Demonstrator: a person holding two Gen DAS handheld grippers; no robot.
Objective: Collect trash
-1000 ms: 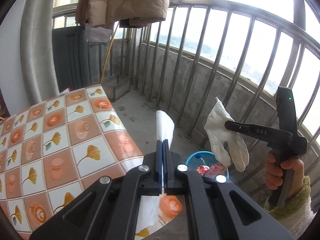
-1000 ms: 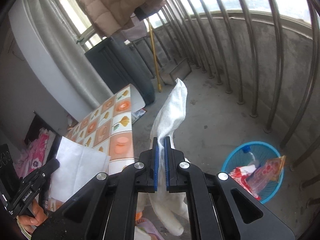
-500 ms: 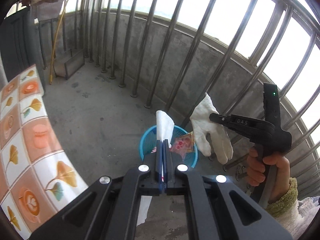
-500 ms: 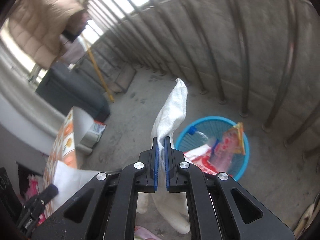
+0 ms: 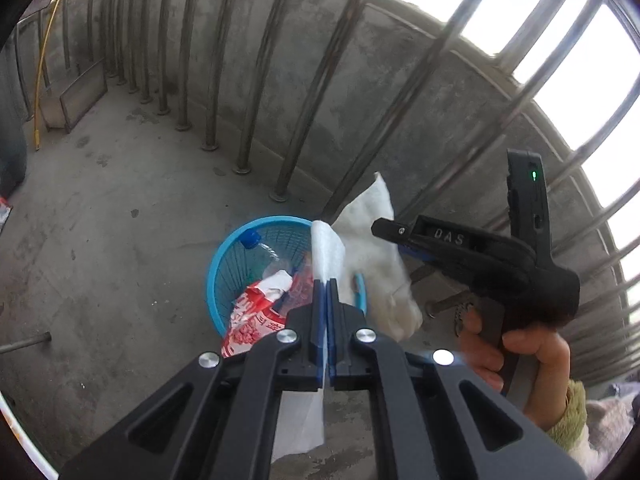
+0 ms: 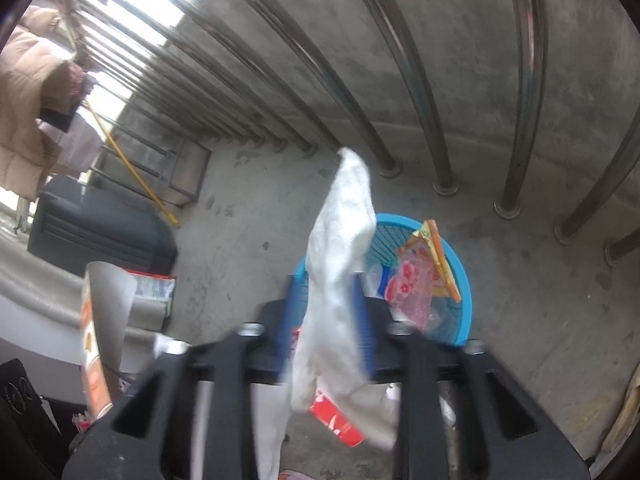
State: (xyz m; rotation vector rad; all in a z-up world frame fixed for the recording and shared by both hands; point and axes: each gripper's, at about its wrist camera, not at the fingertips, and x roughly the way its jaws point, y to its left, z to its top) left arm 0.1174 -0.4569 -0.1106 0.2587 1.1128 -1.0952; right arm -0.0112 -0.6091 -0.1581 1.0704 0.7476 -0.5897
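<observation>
A blue mesh trash basket (image 5: 236, 256) stands on the concrete floor by the railing, holding a plastic bottle (image 5: 260, 246) and red-and-white wrappers (image 5: 256, 312); it also shows in the right wrist view (image 6: 456, 276). My left gripper (image 5: 325, 284) is shut on a white paper sheet (image 5: 326, 248) above the basket. My right gripper (image 6: 325, 280) has its jaws apart, and a crumpled white tissue (image 6: 340, 248) hangs loosely between them over the basket. The right gripper (image 5: 384, 229) and the tissue (image 5: 380, 272) show in the left wrist view too.
Steel railing bars (image 5: 308, 92) on a concrete curb run behind the basket. A dark cabinet (image 6: 100, 228), a yellow broom handle (image 6: 128, 168) and a metal dustpan (image 5: 76, 96) stand to the left. The patterned table's edge (image 6: 92, 336) is at lower left.
Both grippers have moved away from the table and down over the blue basket. My right gripper's jaws have opened, and the tissue is slipping free between them.
</observation>
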